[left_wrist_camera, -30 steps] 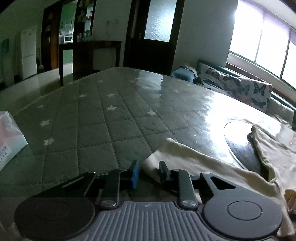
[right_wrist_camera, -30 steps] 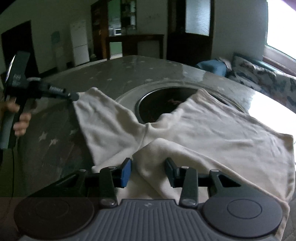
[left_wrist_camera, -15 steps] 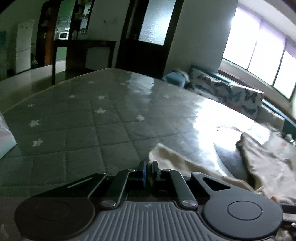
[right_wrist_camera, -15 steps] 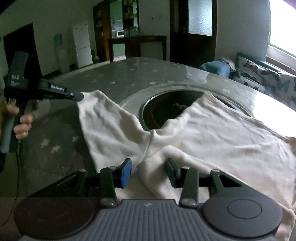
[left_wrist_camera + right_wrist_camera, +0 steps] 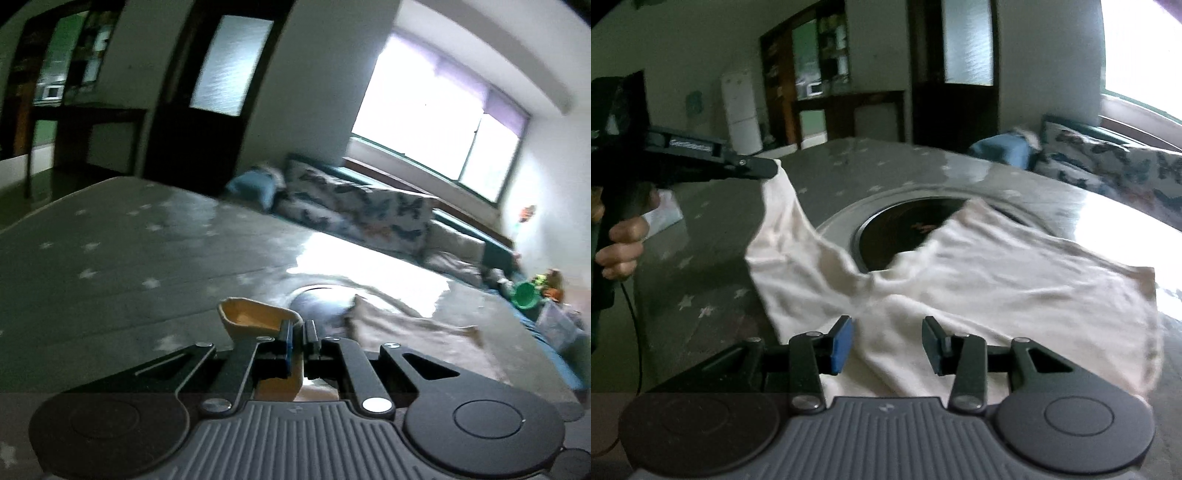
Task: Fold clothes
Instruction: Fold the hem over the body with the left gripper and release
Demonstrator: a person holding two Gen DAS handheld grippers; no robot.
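A cream garment (image 5: 997,280) lies spread on the grey star-patterned table (image 5: 701,295), partly over a dark round inset. My left gripper (image 5: 299,332) is shut on one corner of the garment (image 5: 255,314) and holds it raised off the table. In the right wrist view the left gripper (image 5: 768,170) appears at the upper left, with the cloth hanging from its tip down to the table. My right gripper (image 5: 888,345) stands open low over the near edge of the garment. A fold of cloth lies between its fingers, and the pads do not press on it.
The dark round inset (image 5: 897,229) sits in the middle of the table. A butterfly-patterned sofa (image 5: 369,210) runs along the far side under a bright window. A white packet (image 5: 665,210) lies on the table at the left. A hand (image 5: 622,240) grips the left gripper's handle.
The left gripper's jaws closed on the garment corner and then rose, drawing that corner up off the table. The right gripper stayed open over the cloth's near edge.
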